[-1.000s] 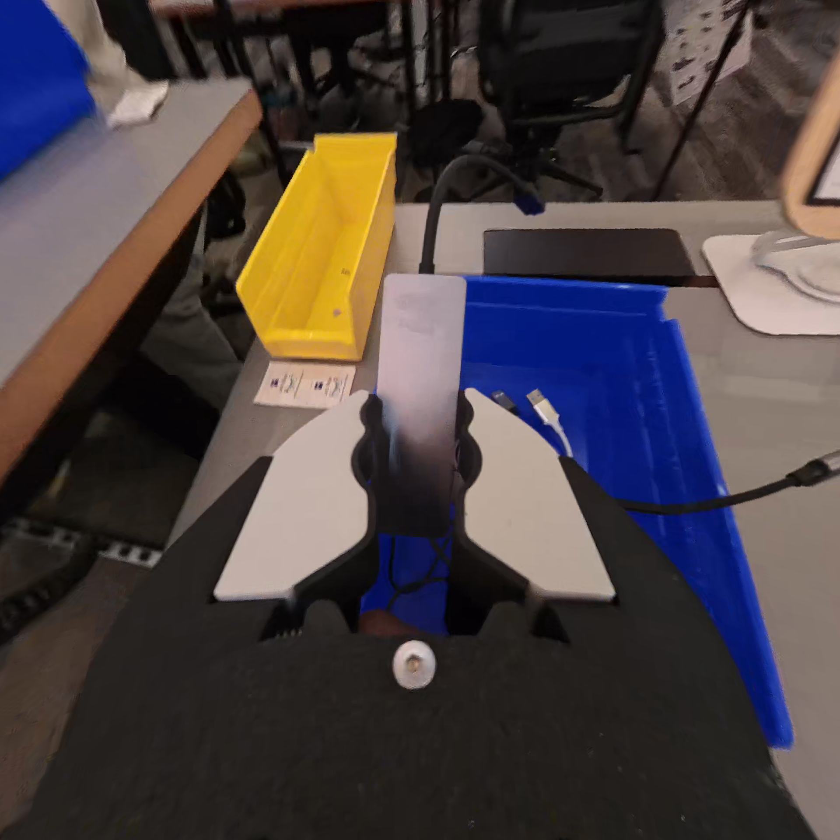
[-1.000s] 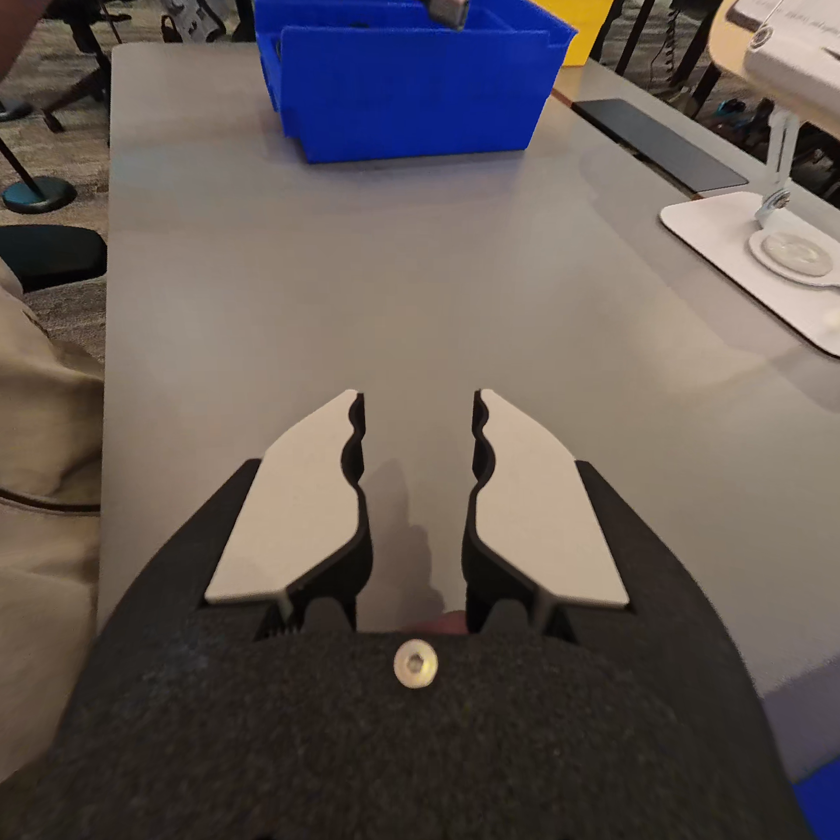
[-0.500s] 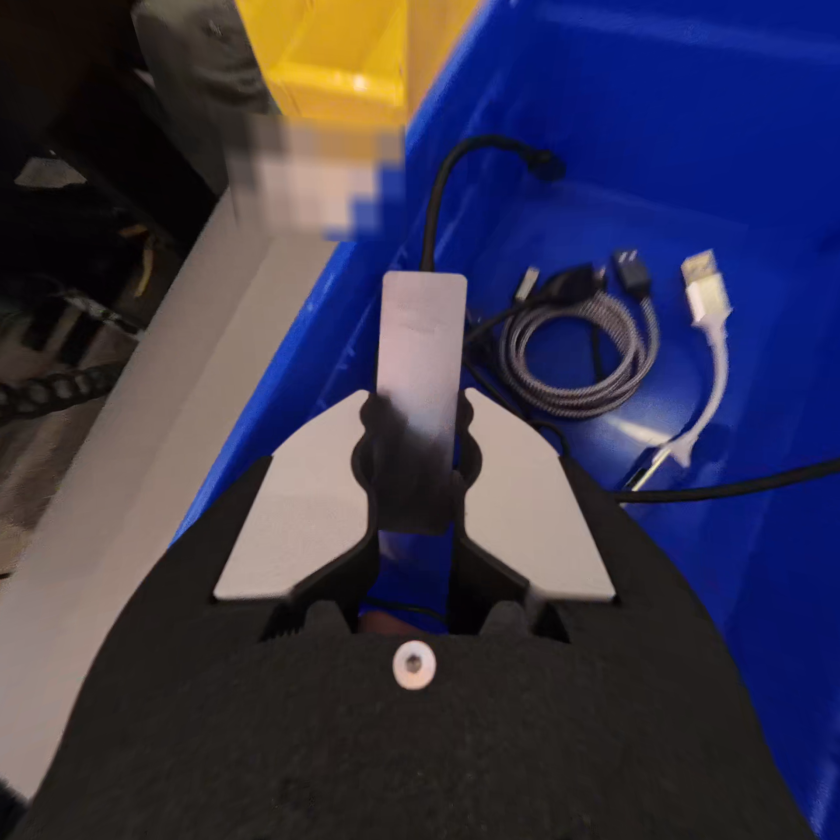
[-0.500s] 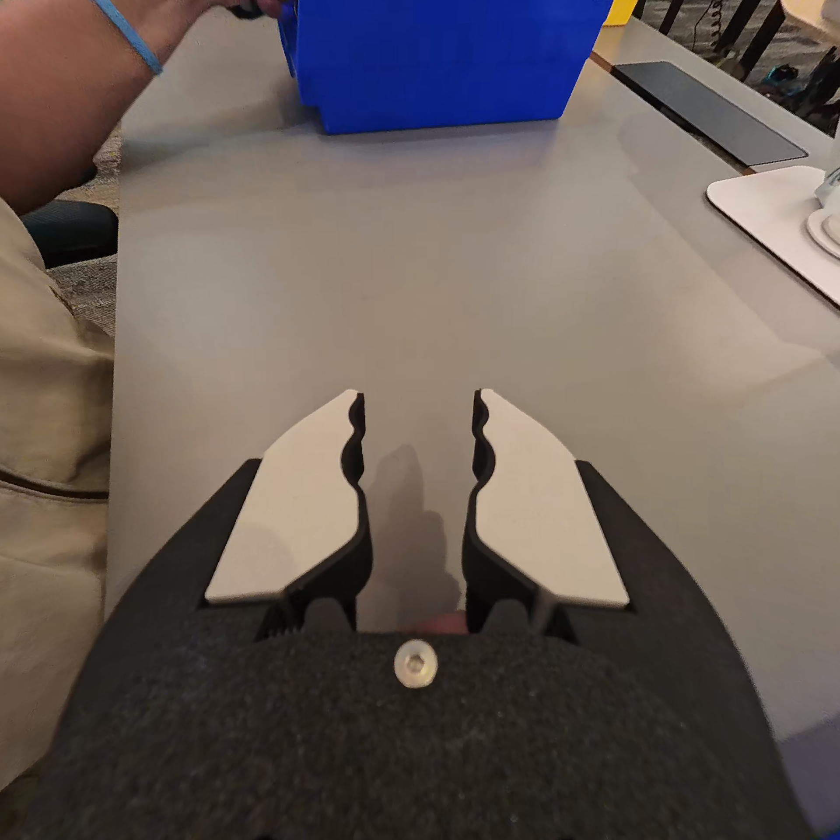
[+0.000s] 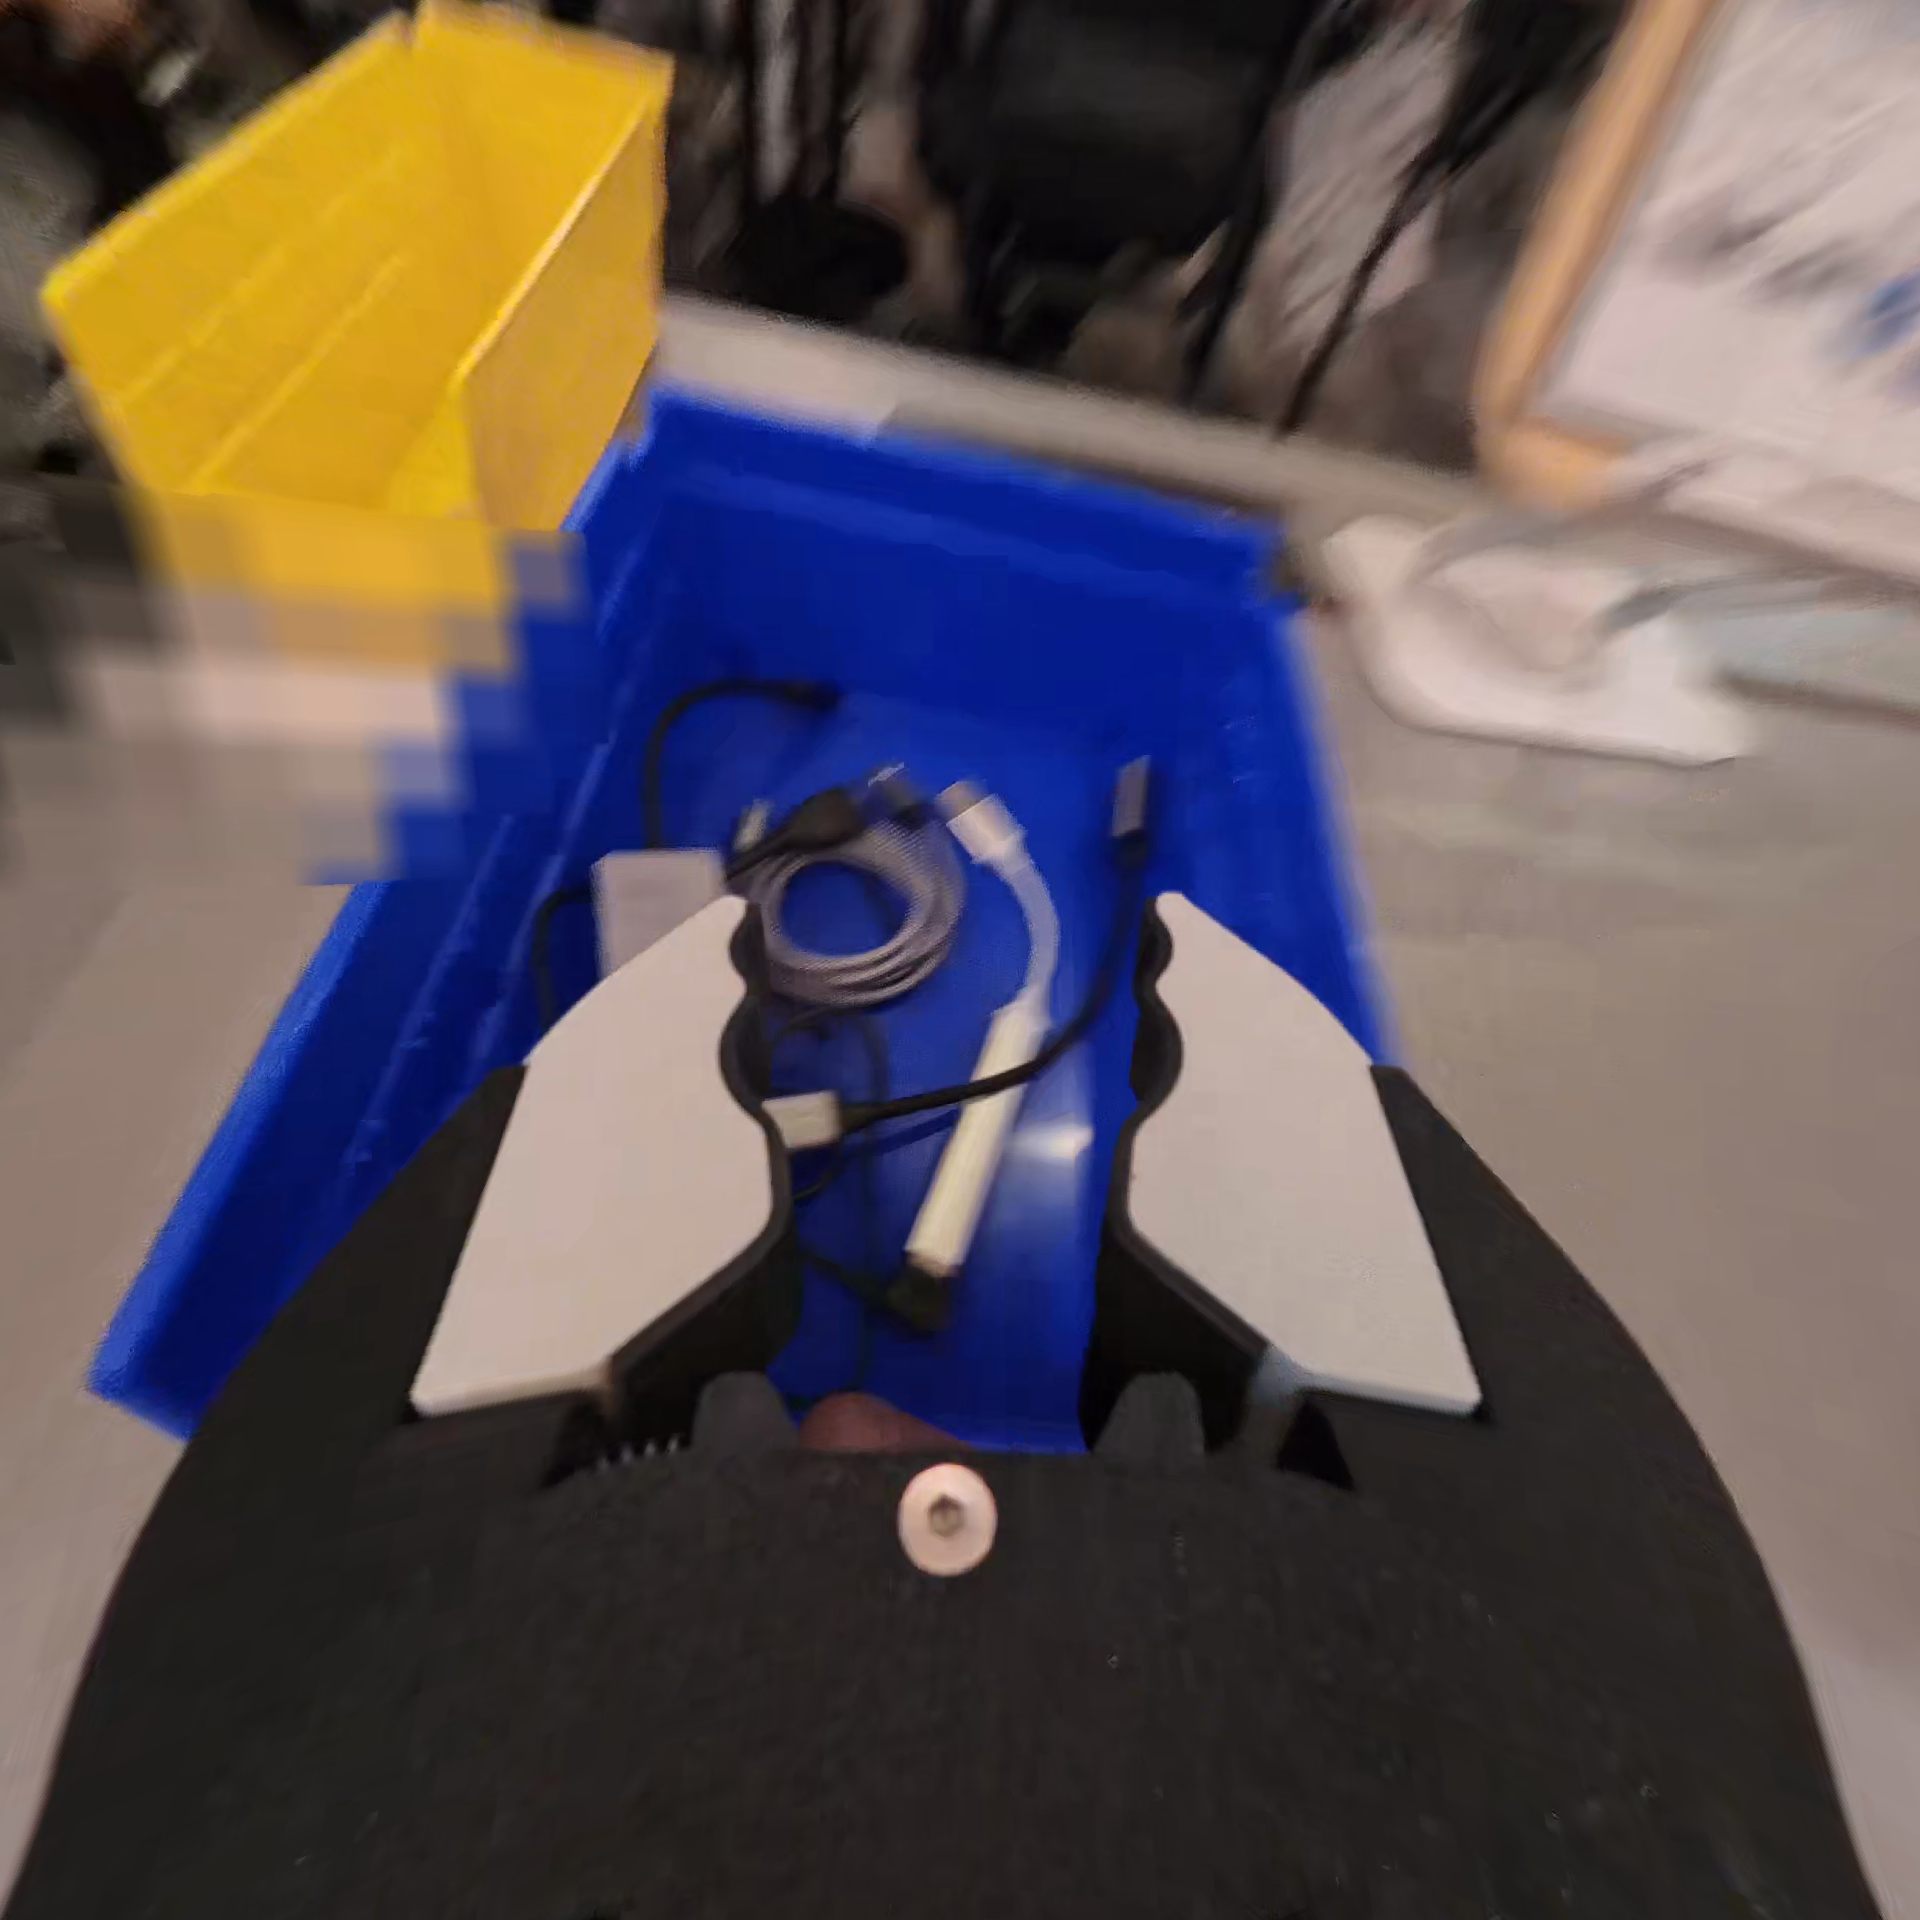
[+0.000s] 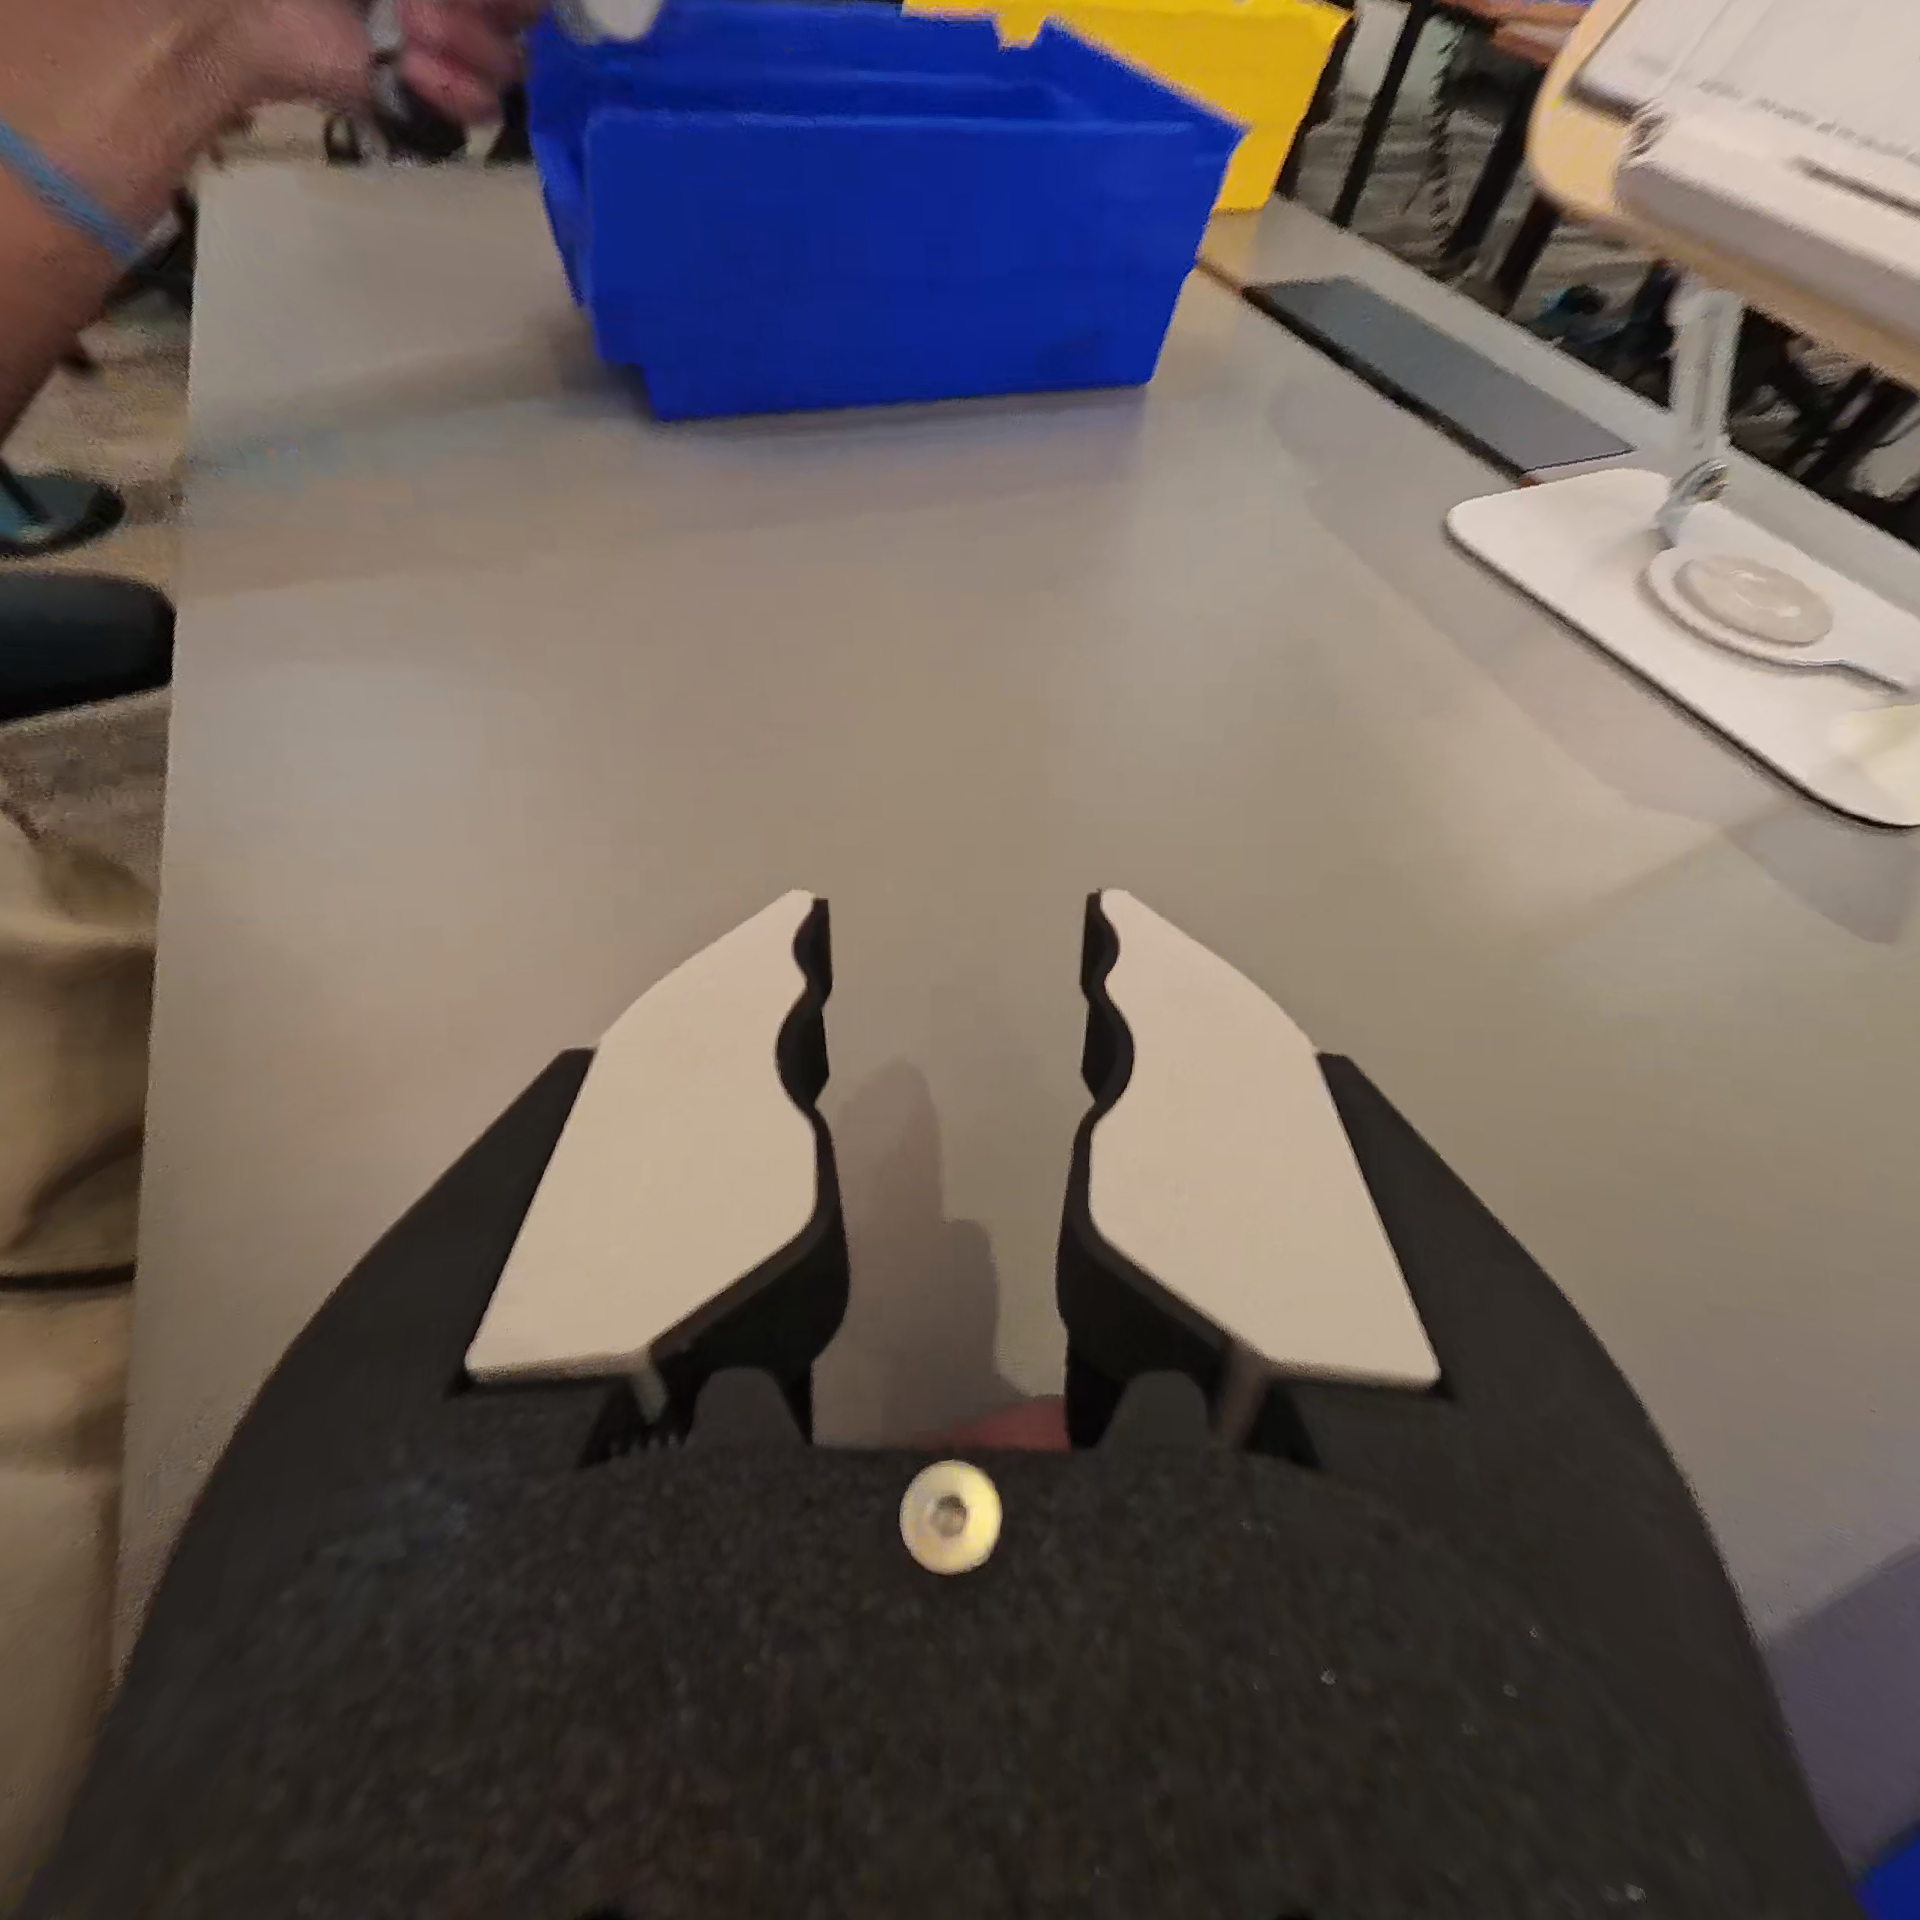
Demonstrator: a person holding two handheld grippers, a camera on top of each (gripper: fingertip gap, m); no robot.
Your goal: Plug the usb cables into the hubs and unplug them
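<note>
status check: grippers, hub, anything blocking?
Left gripper open over blue bin. Right gripper open over table. Hub in bin among cables. Nothing blocking.

A big grey table point(image 6: 935, 644) holds everything. A blue bin point(image 6: 883, 239) sits at its far end, with a yellow bin point(image 6: 1262, 94) just behind it. A flat black pad point(image 6: 1434, 364) and a white stand base point(image 6: 1558, 582) lie on the right side.

The left tool point(image 5: 945, 914) hangs with its 2 fingers spread wide and nothing between them. The right tool point(image 6: 956, 914) is level and low, its 2 fingers parted with an empty gap. A bare forearm point(image 6: 62, 187) with a blue wristband reaches forward at far left.
</note>
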